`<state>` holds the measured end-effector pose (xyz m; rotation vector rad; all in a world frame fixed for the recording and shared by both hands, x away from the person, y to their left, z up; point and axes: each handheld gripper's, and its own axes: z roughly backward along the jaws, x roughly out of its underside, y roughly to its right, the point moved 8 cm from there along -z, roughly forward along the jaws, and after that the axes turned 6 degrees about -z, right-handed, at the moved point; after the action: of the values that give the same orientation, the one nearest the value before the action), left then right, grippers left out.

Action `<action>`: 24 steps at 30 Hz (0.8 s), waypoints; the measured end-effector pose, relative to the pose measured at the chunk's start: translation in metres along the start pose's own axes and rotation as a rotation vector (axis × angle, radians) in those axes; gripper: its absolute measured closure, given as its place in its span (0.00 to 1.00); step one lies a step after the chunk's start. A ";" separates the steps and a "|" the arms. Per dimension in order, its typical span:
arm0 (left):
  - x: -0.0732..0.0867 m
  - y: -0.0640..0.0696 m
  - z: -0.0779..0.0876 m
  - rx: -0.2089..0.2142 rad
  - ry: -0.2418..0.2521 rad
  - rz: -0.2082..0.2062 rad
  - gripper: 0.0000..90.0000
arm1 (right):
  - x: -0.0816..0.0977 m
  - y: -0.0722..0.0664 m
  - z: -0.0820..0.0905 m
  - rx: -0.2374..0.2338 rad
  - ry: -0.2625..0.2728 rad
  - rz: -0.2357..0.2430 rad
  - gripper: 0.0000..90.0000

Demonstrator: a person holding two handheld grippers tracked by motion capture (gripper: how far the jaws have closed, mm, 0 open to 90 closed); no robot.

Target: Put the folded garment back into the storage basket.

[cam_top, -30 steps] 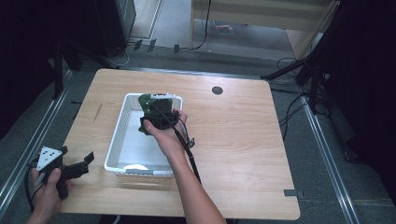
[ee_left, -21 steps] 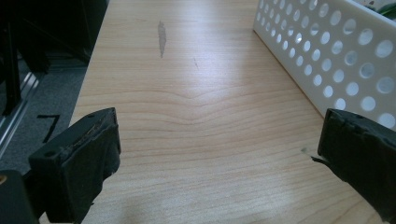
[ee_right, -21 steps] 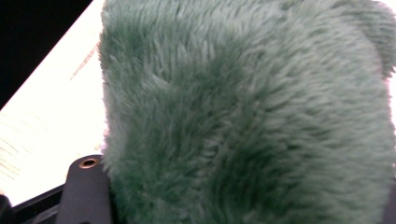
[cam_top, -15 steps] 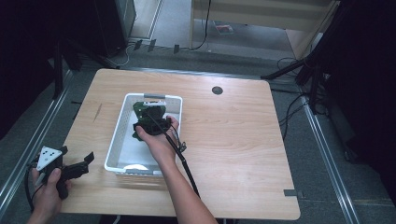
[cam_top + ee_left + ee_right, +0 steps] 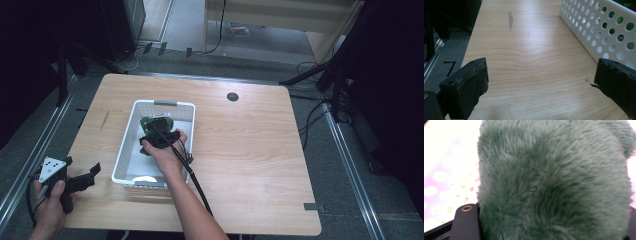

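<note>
A green plush toy [image 5: 152, 123] lies inside the white perforated basket [image 5: 125, 150] on the wooden table [image 5: 250, 150]. My right gripper [image 5: 155, 135] reaches down into the basket, and its jaws have just been opening with the toy between them. In the right gripper view the green fur [image 5: 554, 182] bulges between both jaws of the right gripper [image 5: 549, 227] and touches them, with the basket's white wall [image 5: 441, 182] behind. My left gripper [image 5: 92, 172] rests at the table's near left corner. Its jaws [image 5: 541, 82] stand wide apart with nothing between them, beside the basket's wall [image 5: 599, 32].
A small white object [image 5: 145, 178] lies at the basket's near end. A round cable hole [image 5: 232, 96] sits in the table's far middle. Bare wood [image 5: 524, 50] stretches ahead of the left gripper. Dark stands and cables surround the table.
My right hand has come toward me and sunk lower into the basket with the green toy. The left hand has kept still.
</note>
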<state>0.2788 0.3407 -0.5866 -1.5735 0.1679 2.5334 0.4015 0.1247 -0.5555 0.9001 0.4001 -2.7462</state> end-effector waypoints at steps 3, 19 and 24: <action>0.000 0.000 0.000 0.000 0.000 0.000 0.00 | 0.001 0.002 -0.005 0.014 -0.019 -0.026 0.32; 0.000 0.000 0.000 0.000 0.000 0.001 0.00 | 0.008 0.001 -0.013 -0.023 -0.144 -0.105 0.14; 0.000 0.000 0.000 0.001 0.000 0.002 0.00 | 0.006 -0.001 -0.009 0.005 -0.123 -0.087 0.14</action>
<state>0.2788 0.3408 -0.5866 -1.5734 0.1706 2.5345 0.4011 0.1274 -0.5656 0.7263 0.4197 -2.8640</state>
